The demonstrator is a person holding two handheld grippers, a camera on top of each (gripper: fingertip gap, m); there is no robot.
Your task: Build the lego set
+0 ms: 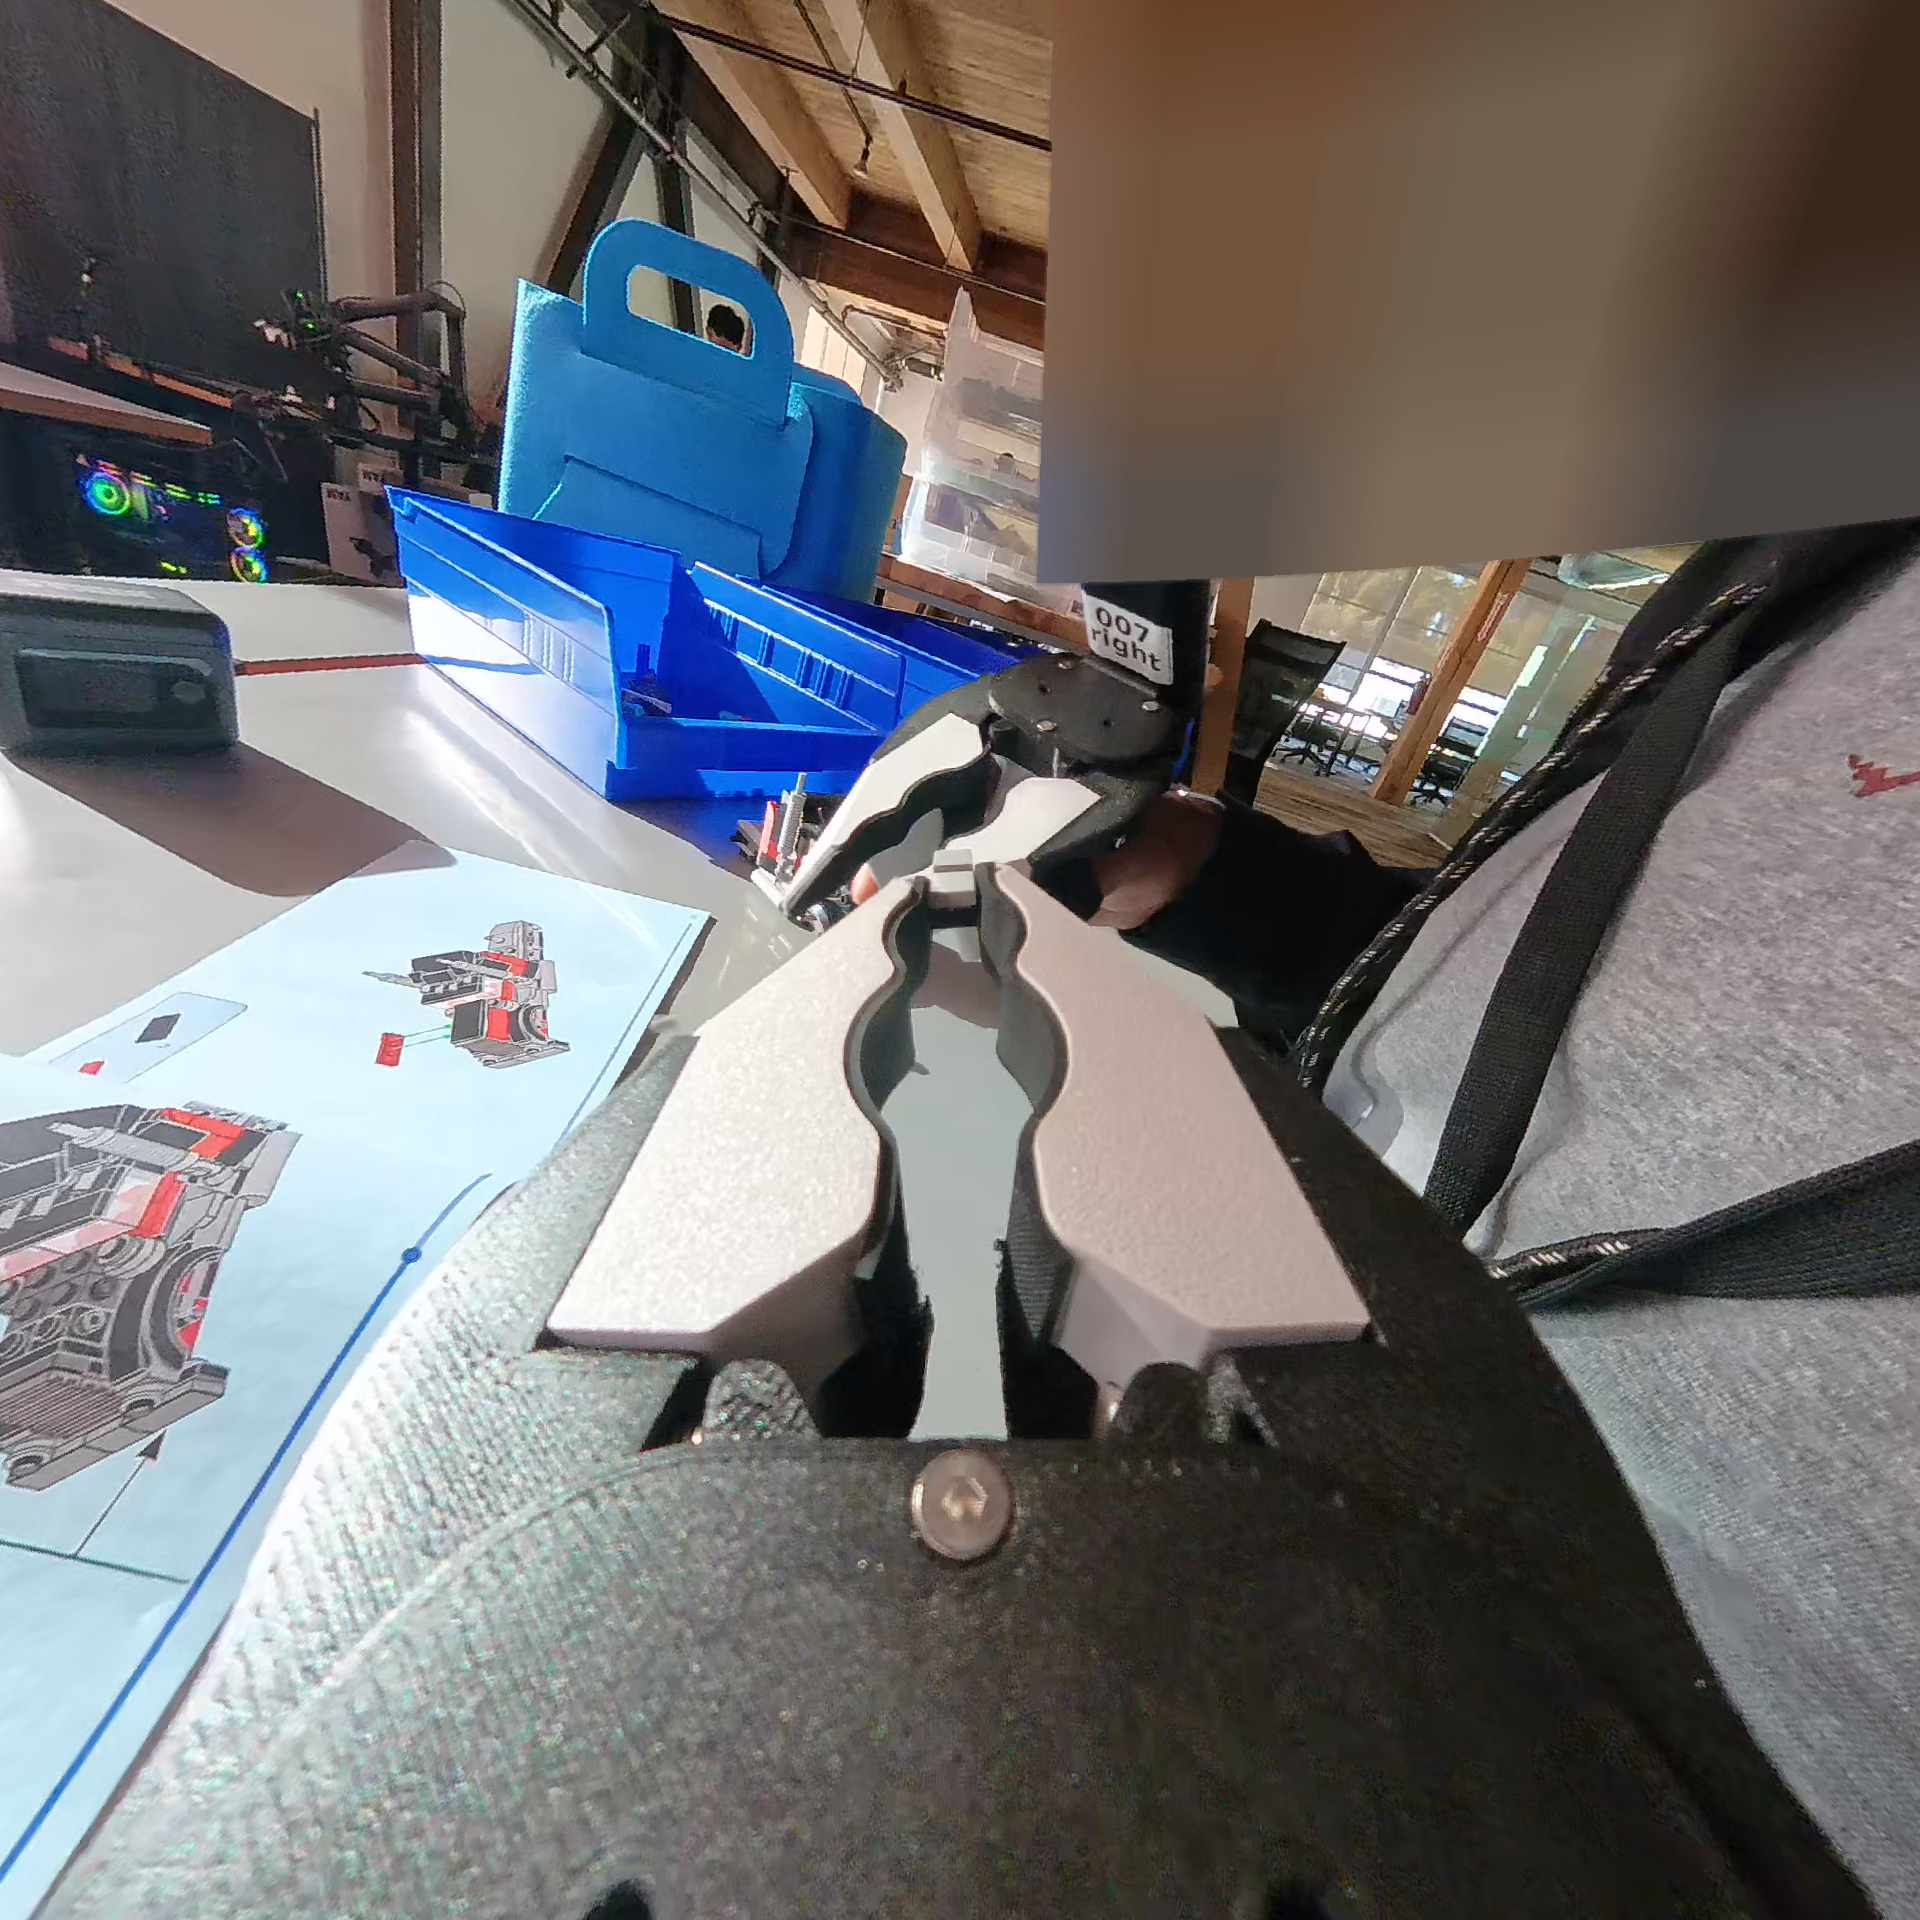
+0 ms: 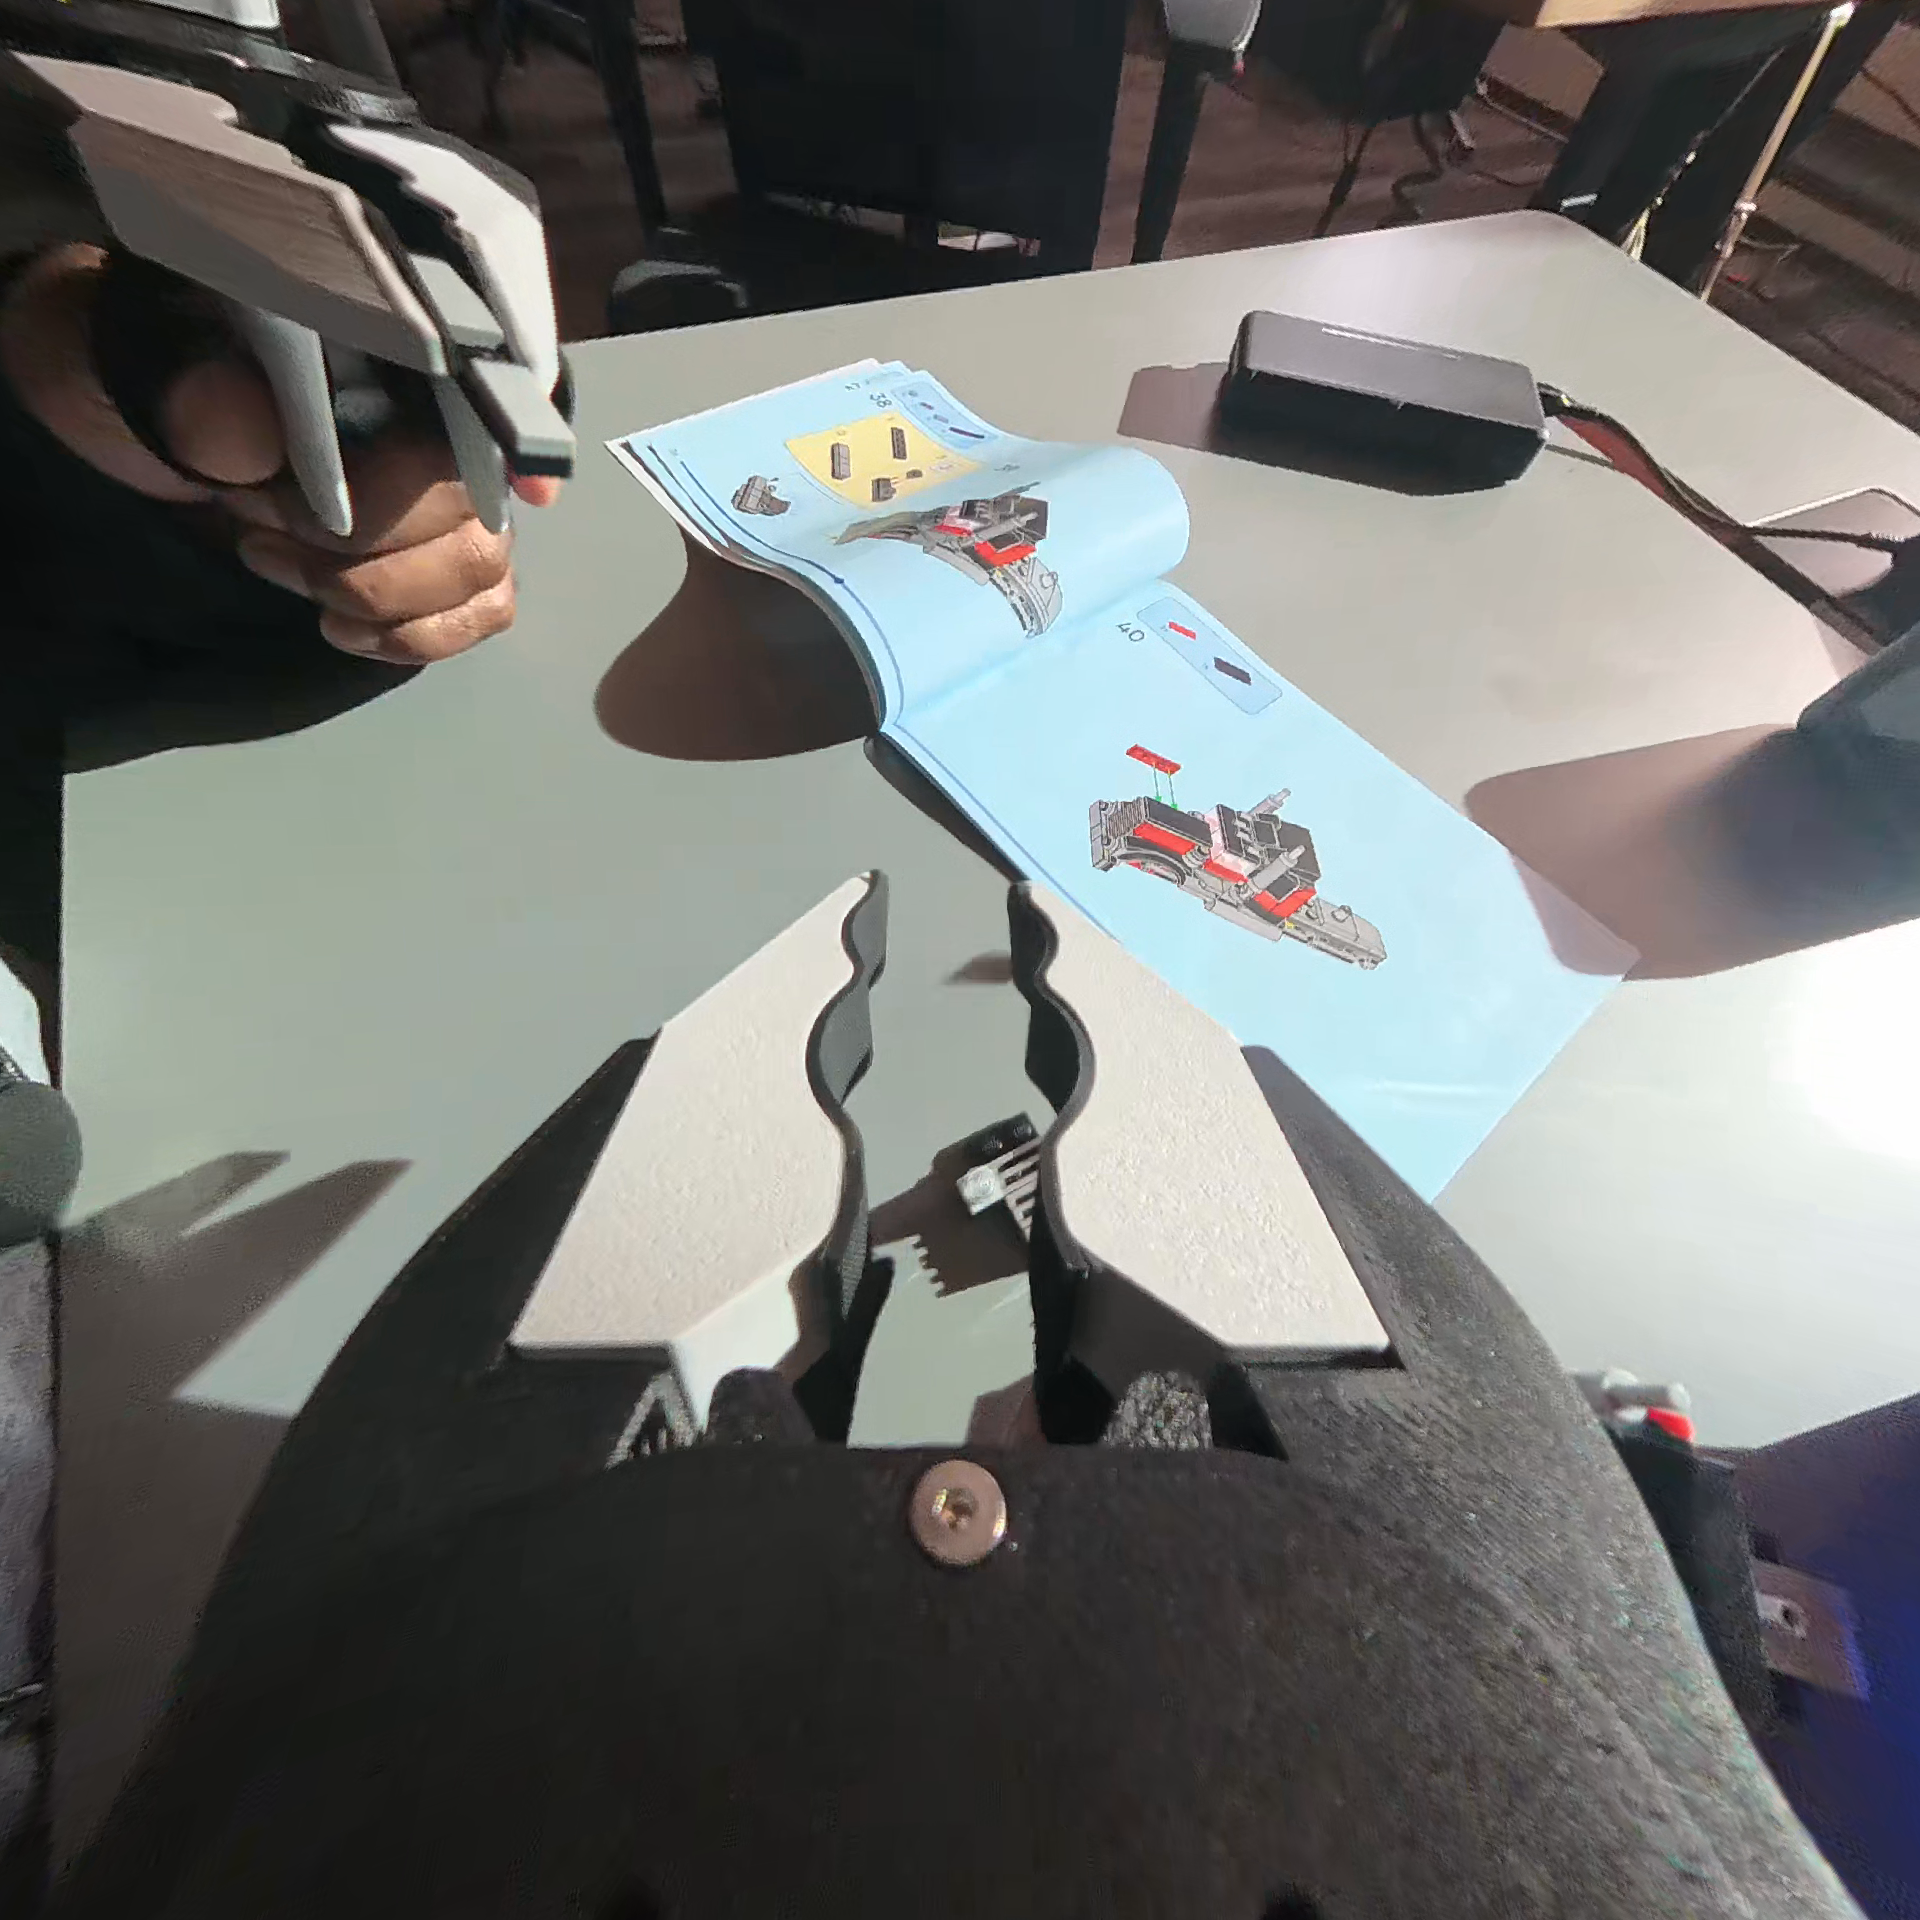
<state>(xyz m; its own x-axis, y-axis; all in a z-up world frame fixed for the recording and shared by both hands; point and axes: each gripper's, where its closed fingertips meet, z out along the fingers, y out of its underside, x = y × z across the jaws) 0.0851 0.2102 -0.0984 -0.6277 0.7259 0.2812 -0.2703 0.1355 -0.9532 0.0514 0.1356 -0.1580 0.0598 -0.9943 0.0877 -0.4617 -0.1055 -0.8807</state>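
Left gripper (image 1: 954, 883): jaws clamped on a small grey brick (image 1: 954, 868) at the tips. Right gripper (image 2: 948, 902): jaws apart, empty, above the desk (image 2: 416, 935). Black grille piece (image 2: 1000, 1164) lies below, nearer the right; manual (image 2: 1039, 665) beyond.

Gripper bodies: rough, matt black printed plastic; finger plates (image 1: 1164, 1091) grainy matt grey. Bright metal screw (image 1: 961, 1504) at 6 o'clock. Table (image 2: 416, 883) smooth, satin grey. Booklet (image 2: 1091, 748) glossy light-blue paper. Bins (image 1: 582, 644) at 11 o'clock glossy blue plastic; bag (image 1: 675, 436) behind, matt blue felt. Ceiling beams bare wood.
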